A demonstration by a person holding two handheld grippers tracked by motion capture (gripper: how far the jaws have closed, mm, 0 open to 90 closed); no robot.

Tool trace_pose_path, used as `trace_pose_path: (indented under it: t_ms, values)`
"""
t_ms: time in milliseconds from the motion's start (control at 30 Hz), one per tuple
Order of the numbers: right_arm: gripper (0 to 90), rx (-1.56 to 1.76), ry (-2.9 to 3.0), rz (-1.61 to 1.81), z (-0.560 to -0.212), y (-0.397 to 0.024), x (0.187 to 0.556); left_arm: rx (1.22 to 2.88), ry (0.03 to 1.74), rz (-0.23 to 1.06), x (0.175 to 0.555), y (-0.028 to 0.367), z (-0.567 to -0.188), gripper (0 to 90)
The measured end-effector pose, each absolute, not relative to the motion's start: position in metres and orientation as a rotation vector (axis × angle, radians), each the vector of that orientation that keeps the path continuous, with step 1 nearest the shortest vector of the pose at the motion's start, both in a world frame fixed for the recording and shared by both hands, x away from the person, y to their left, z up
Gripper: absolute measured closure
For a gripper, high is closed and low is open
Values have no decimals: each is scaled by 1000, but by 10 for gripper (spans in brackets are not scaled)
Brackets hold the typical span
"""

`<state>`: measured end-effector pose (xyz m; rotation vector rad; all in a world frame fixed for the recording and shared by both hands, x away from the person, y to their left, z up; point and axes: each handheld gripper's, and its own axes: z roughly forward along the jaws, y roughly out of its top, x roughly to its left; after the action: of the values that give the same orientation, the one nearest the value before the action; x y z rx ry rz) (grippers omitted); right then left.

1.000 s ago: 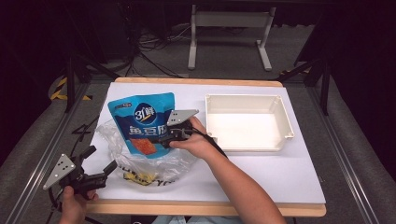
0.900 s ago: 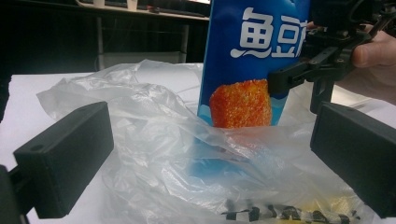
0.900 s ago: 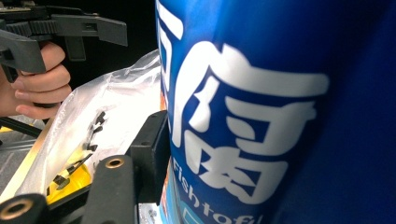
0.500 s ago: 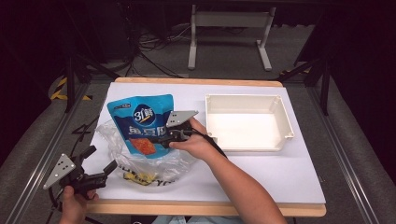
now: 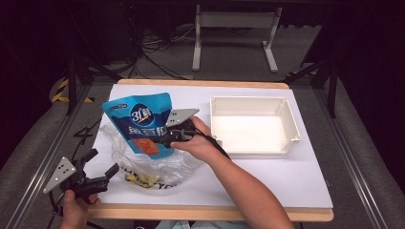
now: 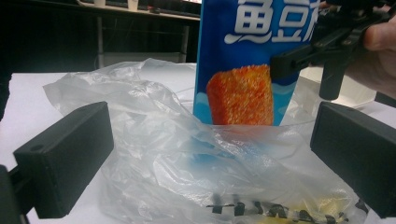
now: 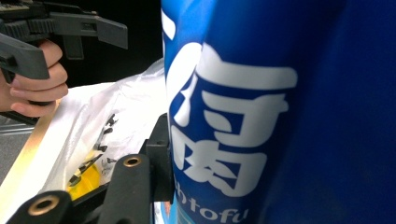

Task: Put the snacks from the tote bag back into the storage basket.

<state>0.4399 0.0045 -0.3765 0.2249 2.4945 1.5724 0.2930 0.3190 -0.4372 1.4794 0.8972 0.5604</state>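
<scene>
Bright overhead light on the white table (image 5: 286, 176); dark surroundings beyond, soft shadows; glare on the clear plastic bag (image 6: 154, 154); close blue pouch (image 7: 280, 112) slightly blurred

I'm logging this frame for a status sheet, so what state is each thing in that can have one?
blue snack pouch: upright, lower end inside the bag, gripped at its edge.
clear plastic bag: crumpled, mouth open, lying on the table.
white tray: upright, empty.
right gripper: shut on the pouch; jaws have just been closing.
left gripper: open, holding nothing, at the table's near edge.
</scene>
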Motion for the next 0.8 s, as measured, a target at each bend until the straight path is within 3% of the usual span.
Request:
trace_pose_path:
  t_ms: [800]
  values:
    - [546,211,2463,1627,-306,-15,431,1481,900,561,294,318,-438,2]
